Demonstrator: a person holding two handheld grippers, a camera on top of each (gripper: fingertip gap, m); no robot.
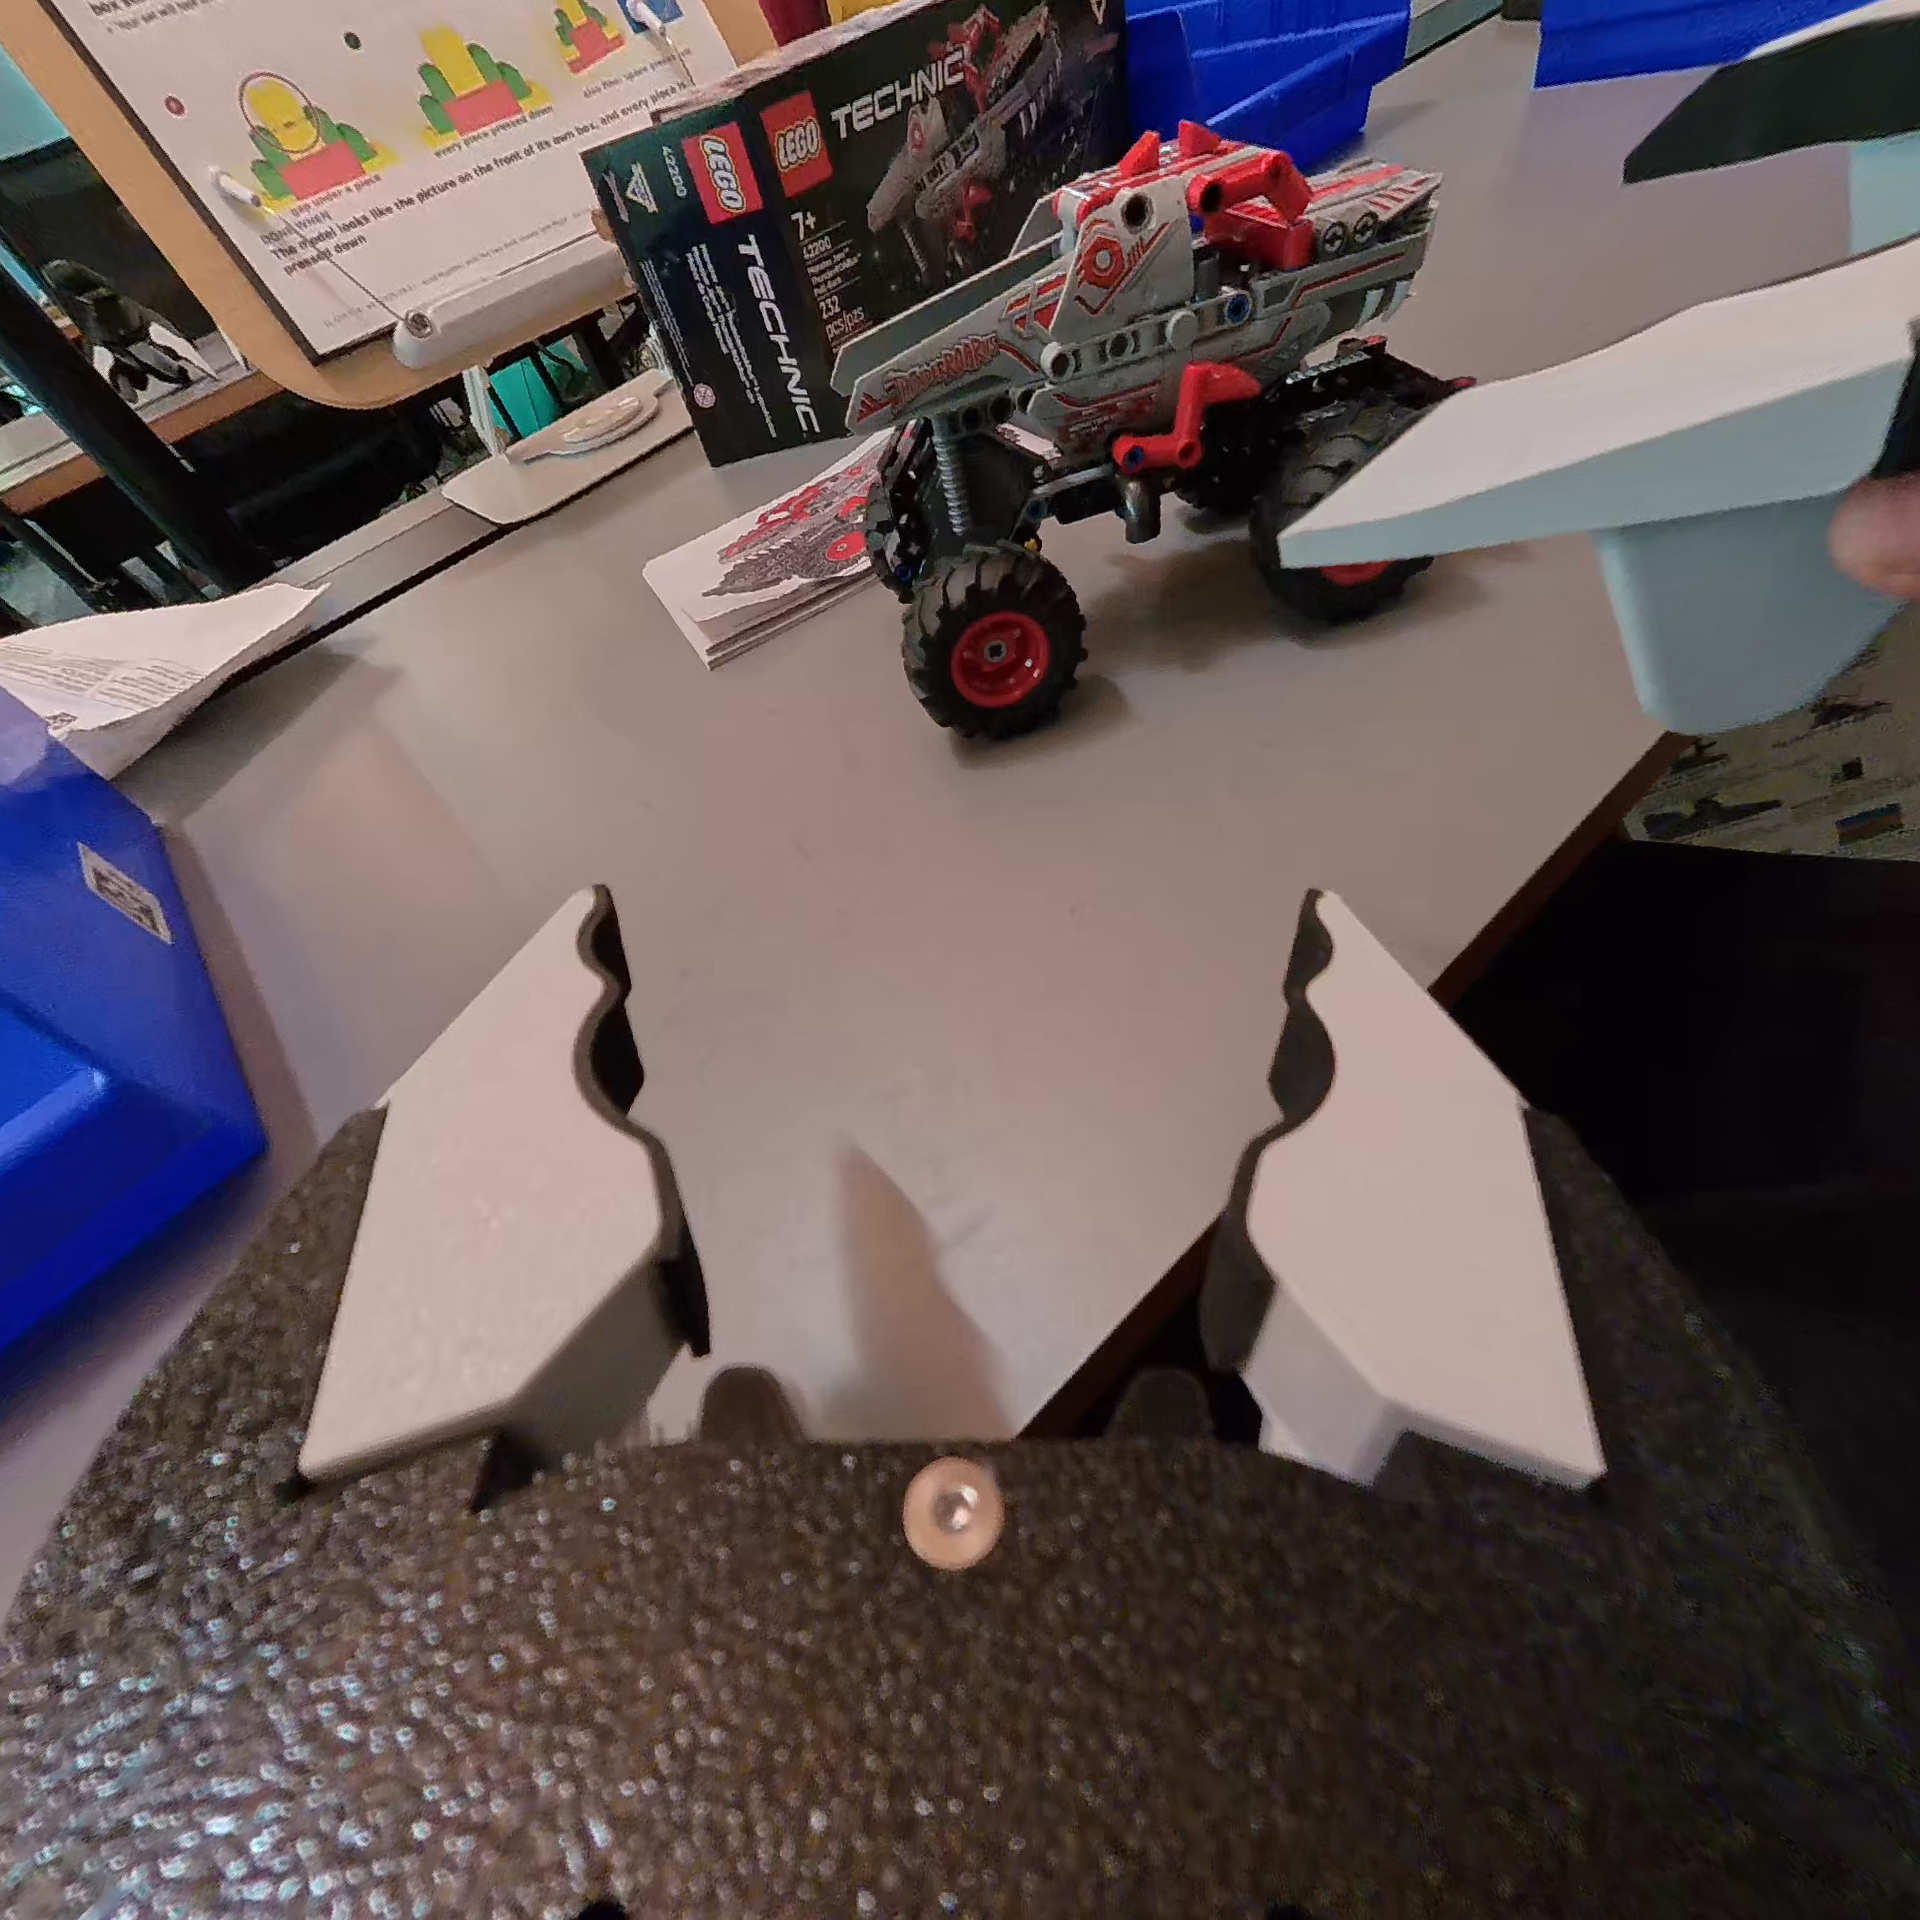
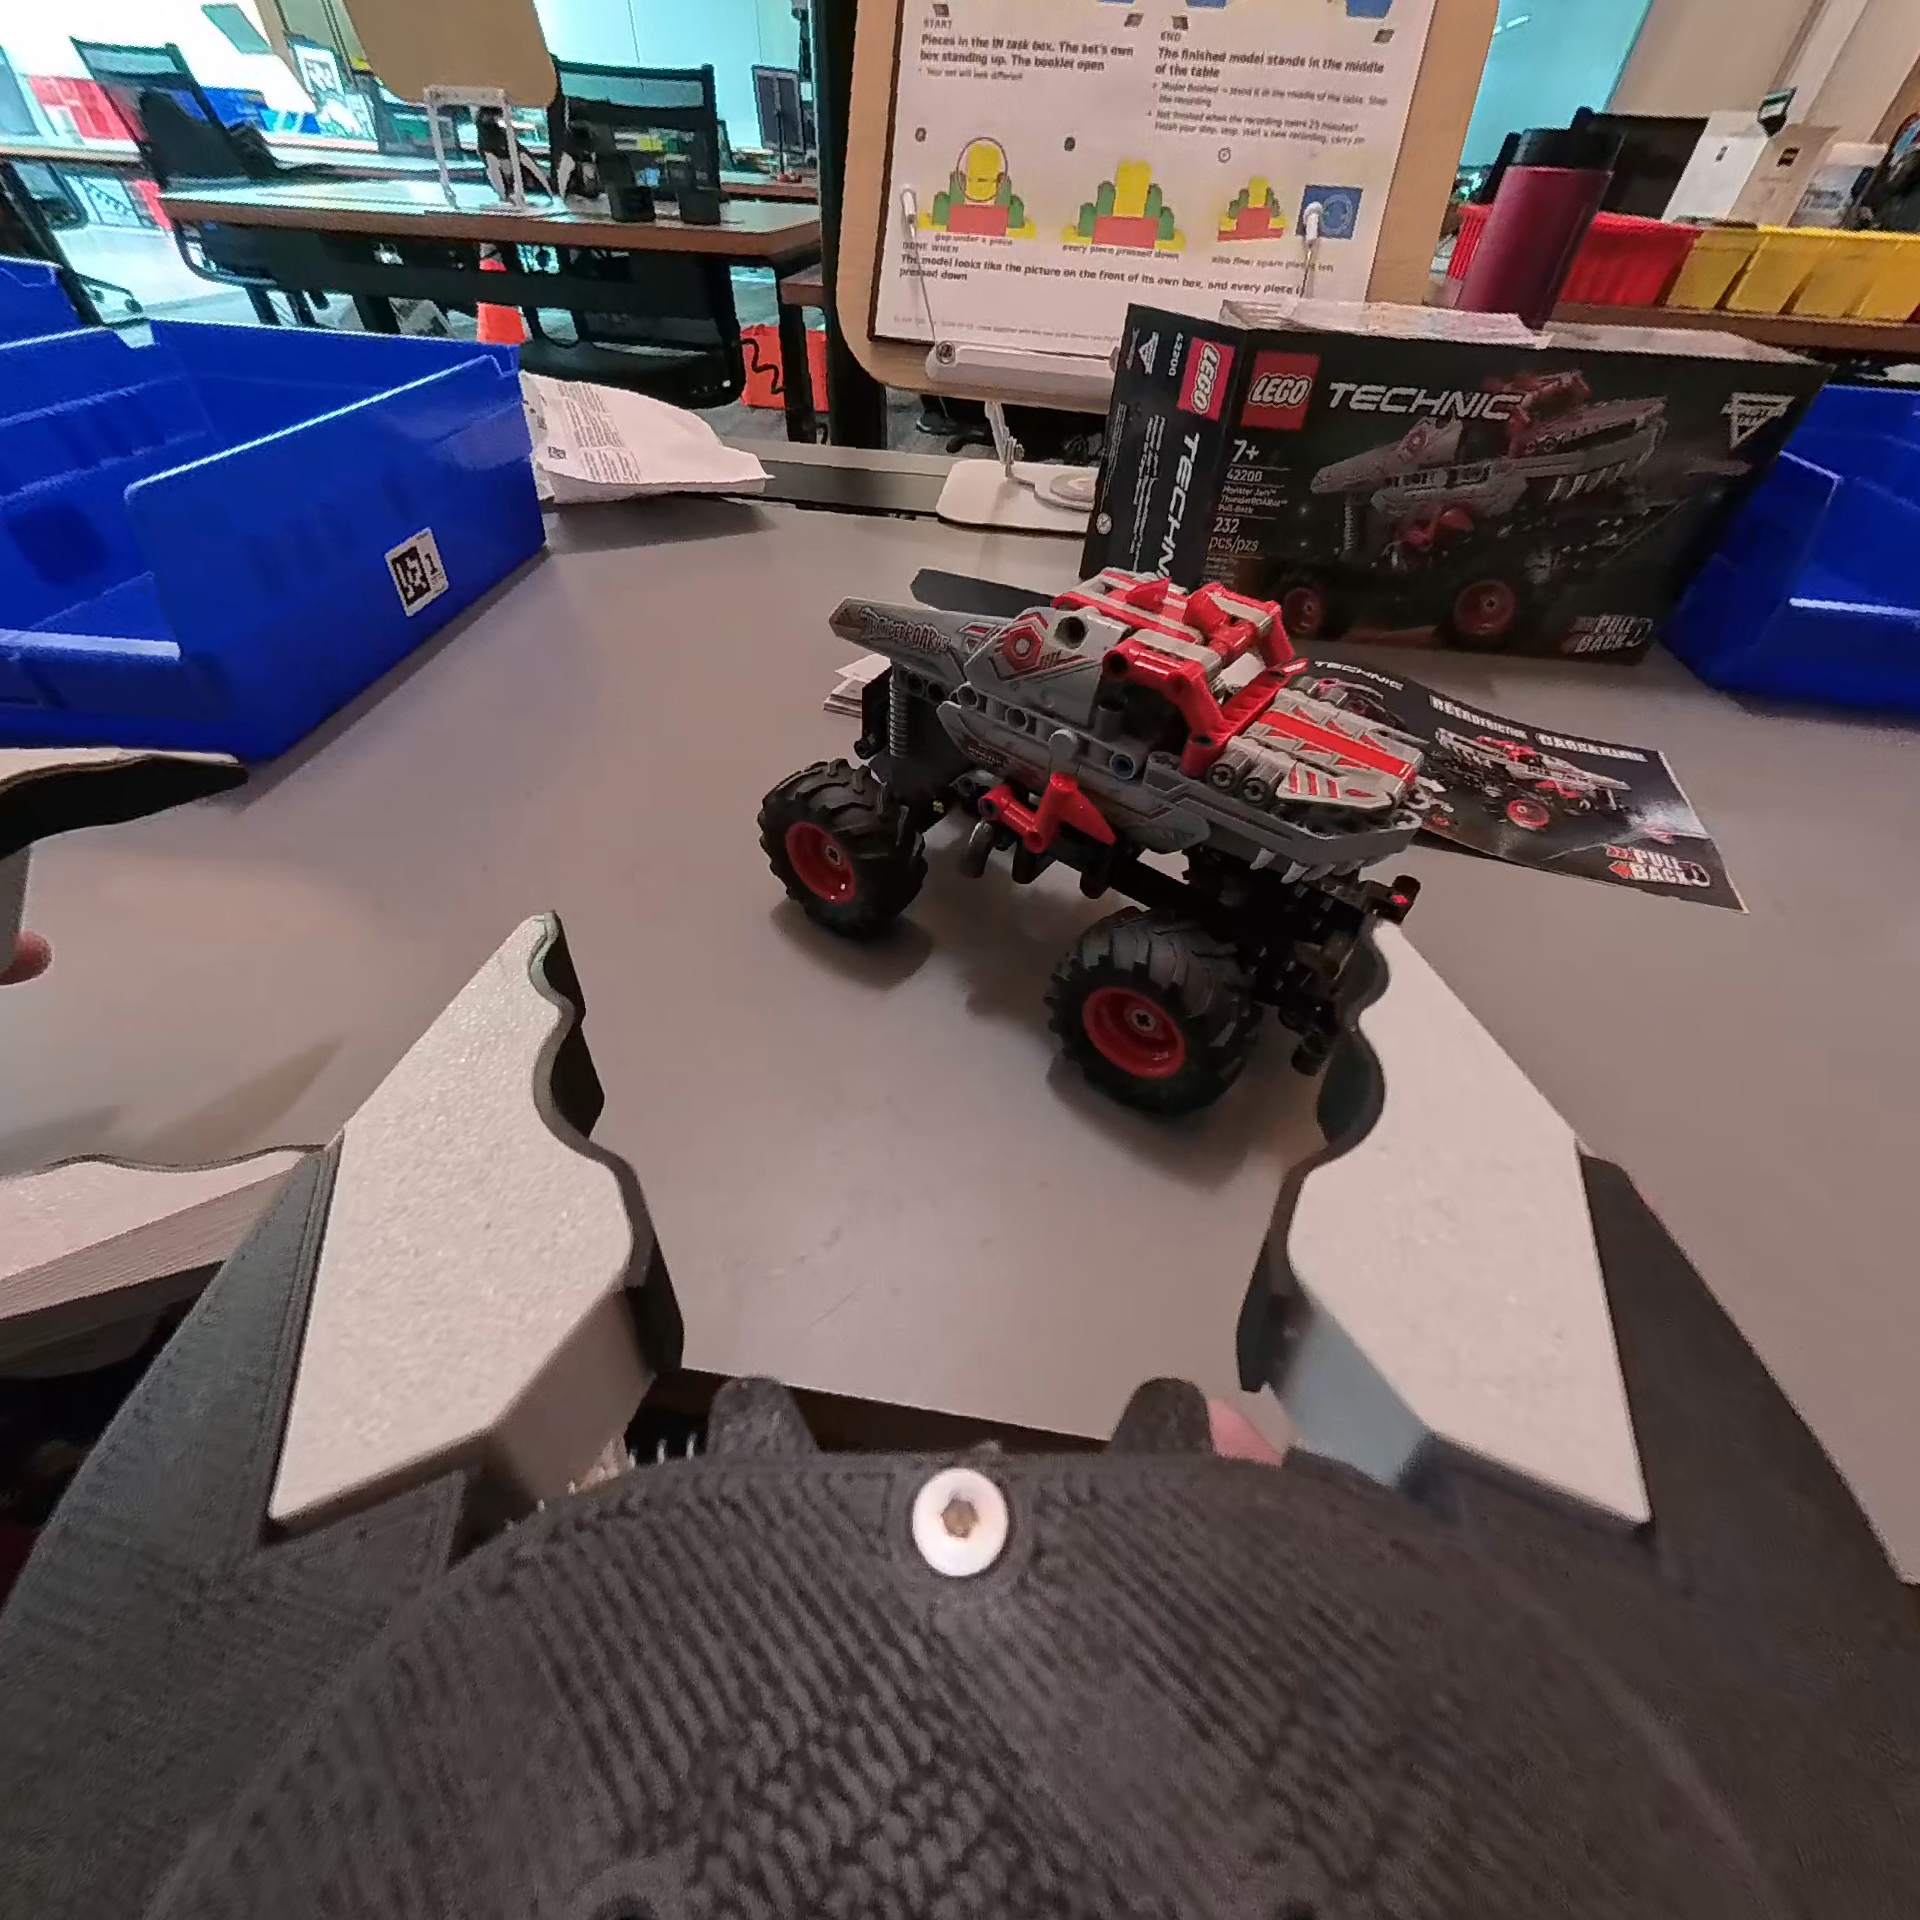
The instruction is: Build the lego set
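A grey and red monster truck model (image 1: pixel 1132 395) with black tyres and red hubs stands on the grey table (image 1: pixel 831 831); it also shows in the right wrist view (image 2: pixel 1101 800). My left gripper (image 1: pixel 961 904) is open and empty, well short of the truck, over the table's near corner. My right gripper (image 2: pixel 961 935) is open and empty, with the truck's rear wheel (image 2: pixel 1143 1018) just ahead of its right fingertip. The right gripper's fingers (image 1: pixel 1610 436) reach in from the right in the left wrist view, in front of the truck's rear.
The set's black box (image 2: pixel 1455 488) stands behind the truck, a booklet (image 2: pixel 1558 790) lies open beside it. Blue bins stand at the left (image 2: pixel 260 520) and right (image 2: pixel 1818 561). An instruction board (image 2: pixel 1132 177) stands at the back. Loose paper (image 2: pixel 623 436) lies by the left bin.
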